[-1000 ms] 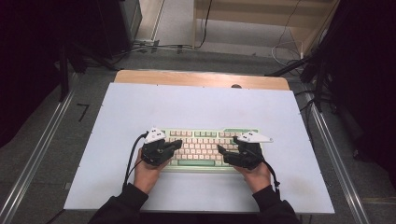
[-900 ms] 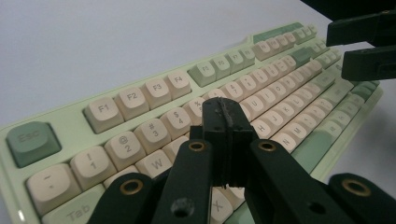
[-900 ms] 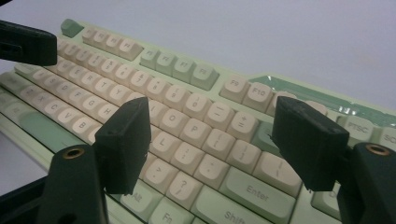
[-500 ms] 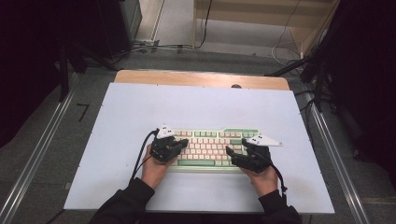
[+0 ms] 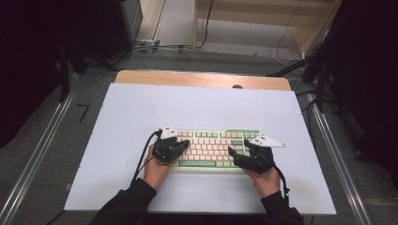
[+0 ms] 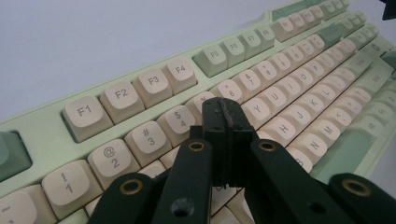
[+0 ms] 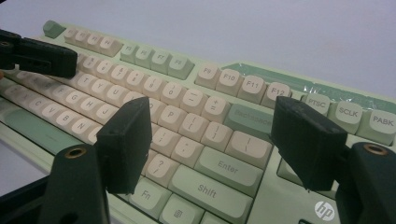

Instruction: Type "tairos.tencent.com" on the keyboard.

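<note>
A pale green keyboard point(image 5: 213, 143) with cream and green keys lies on the white table, near its front edge. My left gripper point(image 5: 187, 142) rests over the keyboard's left part, jaws shut with nothing between them. In the left gripper view its closed tips point(image 6: 224, 112) hover just above the number and letter rows of the keyboard point(image 6: 121, 93). My right gripper point(image 5: 234, 157) is at the keyboard's right end. In the right gripper view its jaws point(image 7: 212, 112) stand wide open above the Enter and Shift keys, holding nothing. The left gripper point(image 7: 46, 58) shows at far left there.
The white tabletop point(image 5: 197, 108) has bare room behind and beside the keyboard. A wooden strip point(image 5: 202, 78) runs along its far edge. Metal rails point(image 5: 328, 140) flank the table, and cables lie on the floor beyond.
Both hands have shifted slightly to the right over the keyboard. The jaws look unchanged: left shut, right open.
</note>
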Demonstrator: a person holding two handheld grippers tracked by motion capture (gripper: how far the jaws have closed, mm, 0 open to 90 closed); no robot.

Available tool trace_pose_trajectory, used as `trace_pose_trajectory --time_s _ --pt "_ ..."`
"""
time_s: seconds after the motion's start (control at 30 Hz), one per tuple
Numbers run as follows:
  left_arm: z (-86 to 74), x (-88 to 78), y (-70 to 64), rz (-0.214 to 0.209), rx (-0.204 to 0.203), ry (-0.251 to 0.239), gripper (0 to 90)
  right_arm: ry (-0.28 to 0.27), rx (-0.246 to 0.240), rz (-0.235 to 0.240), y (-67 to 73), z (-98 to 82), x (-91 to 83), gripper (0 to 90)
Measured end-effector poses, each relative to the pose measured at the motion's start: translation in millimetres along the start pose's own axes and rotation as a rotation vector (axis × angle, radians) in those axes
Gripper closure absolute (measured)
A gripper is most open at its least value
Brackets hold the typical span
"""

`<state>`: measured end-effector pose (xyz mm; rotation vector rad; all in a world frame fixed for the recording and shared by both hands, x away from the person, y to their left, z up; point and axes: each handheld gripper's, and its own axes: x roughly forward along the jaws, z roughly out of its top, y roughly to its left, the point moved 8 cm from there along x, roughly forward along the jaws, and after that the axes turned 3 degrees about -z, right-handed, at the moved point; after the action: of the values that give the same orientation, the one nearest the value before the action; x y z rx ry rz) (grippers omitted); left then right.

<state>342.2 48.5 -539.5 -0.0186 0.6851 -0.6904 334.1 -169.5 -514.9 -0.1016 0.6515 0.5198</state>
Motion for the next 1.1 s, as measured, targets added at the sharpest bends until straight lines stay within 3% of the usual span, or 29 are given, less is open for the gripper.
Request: trace_pose_trajectory --time_s 0.3,0.47,0.63,0.8,1.1 --pt "-2.5 2.5 0.2 0.002 0.003 0.019 90.0 0.000 -0.001 0.002 0.1 0.0 0.8 27.5" --pt "1.6 -1.9 -2.3 -0.024 -0.013 -0.013 88.6 0.003 -0.005 0.002 1.2 -0.3 1.0 27.5" --pt "10.5 -14.3 -4.9 -0.028 -0.017 -0.085 61.8 -0.005 0.001 0.002 0.1 1.1 0.0 29.6" --pt "13.9 -23.9 -1.8 0.017 -0.019 -0.122 41.8 -0.026 0.007 0.004 0.5 4.0 -0.8 43.0" --pt "3.1 -40.1 8.3 0.065 -0.043 -0.129 37.4 -0.035 0.002 0.063 10.7 12.4 9.1 79.5"
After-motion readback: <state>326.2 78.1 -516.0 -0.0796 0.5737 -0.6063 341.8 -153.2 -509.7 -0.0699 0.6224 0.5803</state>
